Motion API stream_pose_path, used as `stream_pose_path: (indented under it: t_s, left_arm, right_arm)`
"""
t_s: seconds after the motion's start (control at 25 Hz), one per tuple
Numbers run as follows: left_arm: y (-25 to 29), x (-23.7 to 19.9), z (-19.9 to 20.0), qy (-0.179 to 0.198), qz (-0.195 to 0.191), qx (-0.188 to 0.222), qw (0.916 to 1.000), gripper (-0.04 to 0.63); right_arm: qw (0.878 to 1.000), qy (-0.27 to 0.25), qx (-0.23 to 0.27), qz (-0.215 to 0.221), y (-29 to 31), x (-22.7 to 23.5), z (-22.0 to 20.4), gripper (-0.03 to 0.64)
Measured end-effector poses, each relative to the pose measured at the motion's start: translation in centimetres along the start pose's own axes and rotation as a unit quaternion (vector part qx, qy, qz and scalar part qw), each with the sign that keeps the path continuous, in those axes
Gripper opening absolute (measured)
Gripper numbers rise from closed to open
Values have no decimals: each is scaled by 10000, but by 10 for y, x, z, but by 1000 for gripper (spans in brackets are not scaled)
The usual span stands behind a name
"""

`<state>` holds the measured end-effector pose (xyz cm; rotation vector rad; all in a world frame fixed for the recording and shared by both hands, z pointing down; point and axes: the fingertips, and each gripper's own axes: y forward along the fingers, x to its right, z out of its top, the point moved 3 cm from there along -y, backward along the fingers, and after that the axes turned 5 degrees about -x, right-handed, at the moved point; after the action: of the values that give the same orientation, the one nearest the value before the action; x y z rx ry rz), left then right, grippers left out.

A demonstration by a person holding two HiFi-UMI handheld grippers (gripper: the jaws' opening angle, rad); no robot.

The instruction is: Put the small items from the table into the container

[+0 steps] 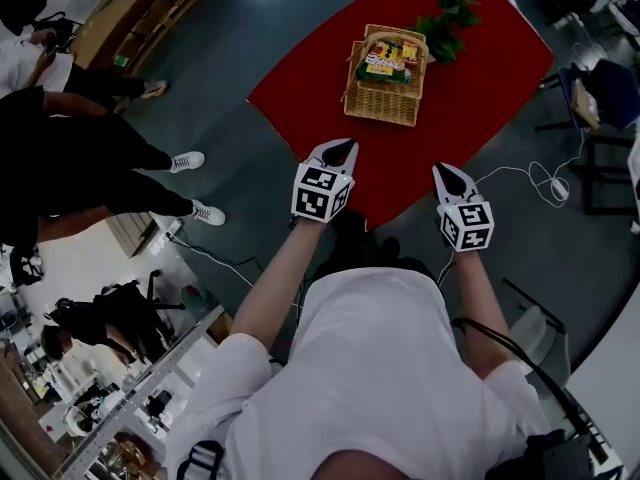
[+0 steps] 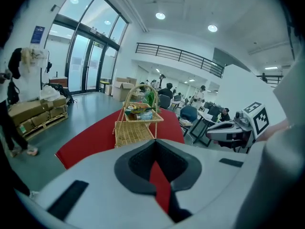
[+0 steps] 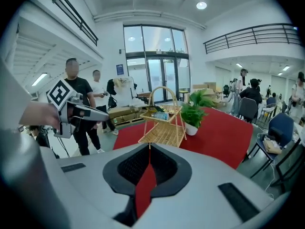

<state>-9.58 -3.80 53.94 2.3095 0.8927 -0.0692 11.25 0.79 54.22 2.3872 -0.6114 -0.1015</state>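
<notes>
As left gripper [image 1: 345, 148], right gripper [image 1: 444, 172] sit closed | basket [image 1: 383, 106] holds packets [image 1: 385, 63]

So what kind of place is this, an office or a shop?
Most likely a big open-plan office or lab hall, not a shop: tall glass doors, an upper balcony railing, seated people in the background, and stacked cardboard boxes.

My wearer has on a white short-sleeved shirt [image 1: 380, 368]. A black cable [image 1: 530, 368] runs just right of the shirt, and a black strap [image 1: 203, 458] shows at its lower left. Ahead of the shirt I have the left gripper [image 1: 343, 146] and right gripper [image 1: 441, 170], both pale grey shells. Each carries a white cube [image 1: 321, 192] printed with black square markers. The fingers [image 2: 90, 175] are grey with dark textured lining and black slots.
</notes>
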Motion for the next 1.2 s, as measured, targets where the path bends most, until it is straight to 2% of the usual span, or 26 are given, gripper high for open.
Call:
stream_pose_path:
  t_s: [0.28, 0.56, 0.88, 1.2]
  left_arm:
    - [-17, 57, -52, -302, 179, -1, 9994, 8]
    - [-63, 131, -85, -563, 501, 352, 9965, 8]
    - [-118, 187, -98, -697, 743, 672, 9925, 8]
    - [-149, 196, -92, -595, 862, 918, 9903, 8]
  right_arm:
    - [9974, -244, 188, 656, -55, -20, -42, 14]
    - [9957, -252, 399, 797, -140, -17, -88, 14]
    - [9919, -416, 635, 1023, -184, -21, -94, 14]
    - [9853, -206, 958, 1401, -202, -52, -79, 14]
